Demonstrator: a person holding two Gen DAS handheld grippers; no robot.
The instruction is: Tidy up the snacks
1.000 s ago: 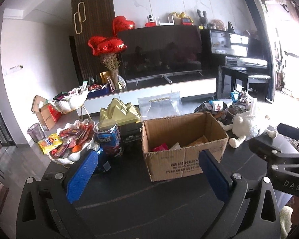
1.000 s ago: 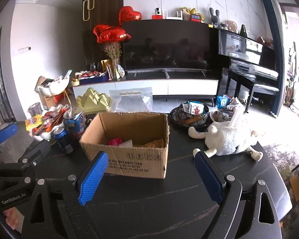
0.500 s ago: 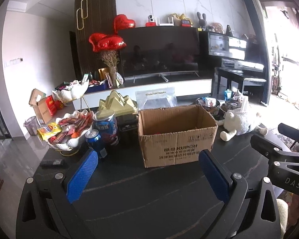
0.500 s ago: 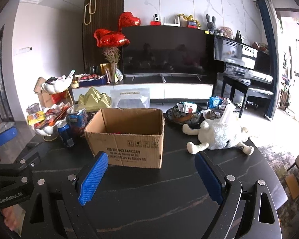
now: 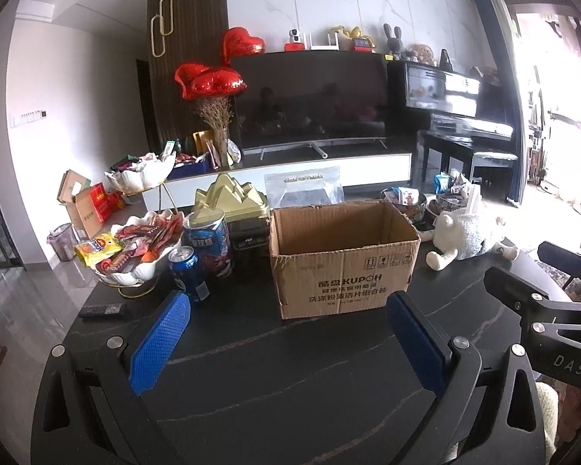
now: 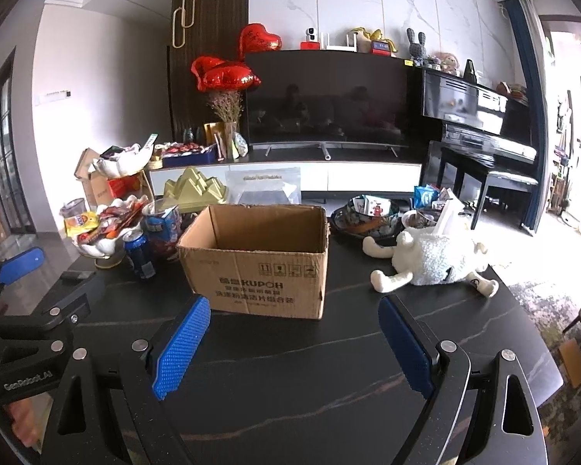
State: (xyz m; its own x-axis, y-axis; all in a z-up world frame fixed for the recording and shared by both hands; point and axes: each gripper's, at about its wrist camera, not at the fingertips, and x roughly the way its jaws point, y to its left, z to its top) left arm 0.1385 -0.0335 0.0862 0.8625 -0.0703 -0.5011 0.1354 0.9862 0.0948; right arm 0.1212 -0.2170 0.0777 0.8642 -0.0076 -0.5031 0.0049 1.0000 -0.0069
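Observation:
An open cardboard box (image 5: 344,255) (image 6: 263,259) stands on the black table (image 5: 290,379); its inside is hidden from this low angle. A white shell dish (image 5: 135,244) (image 6: 104,228) full of packaged snacks stands to its left, with a blue snack tin (image 5: 209,244) and a blue can (image 5: 188,273) (image 6: 137,255) beside it. Dark bowls of snacks (image 6: 368,217) (image 5: 406,203) sit behind the box to the right. My left gripper (image 5: 290,317) is open and empty, low, in front of the box. My right gripper (image 6: 294,325) is open and empty too.
A white plush sheep (image 6: 434,259) (image 5: 464,236) lies right of the box. A gold mountain-shaped box (image 5: 232,201) and a clear bag (image 5: 302,190) stand behind. A remote (image 5: 102,310) lies at the table's left edge. The right edge (image 6: 523,310) drops off.
Both grippers have sunk lower and drawn back a little, so the box's inside, visible a second ago, is now hidden. Both stay open and empty.

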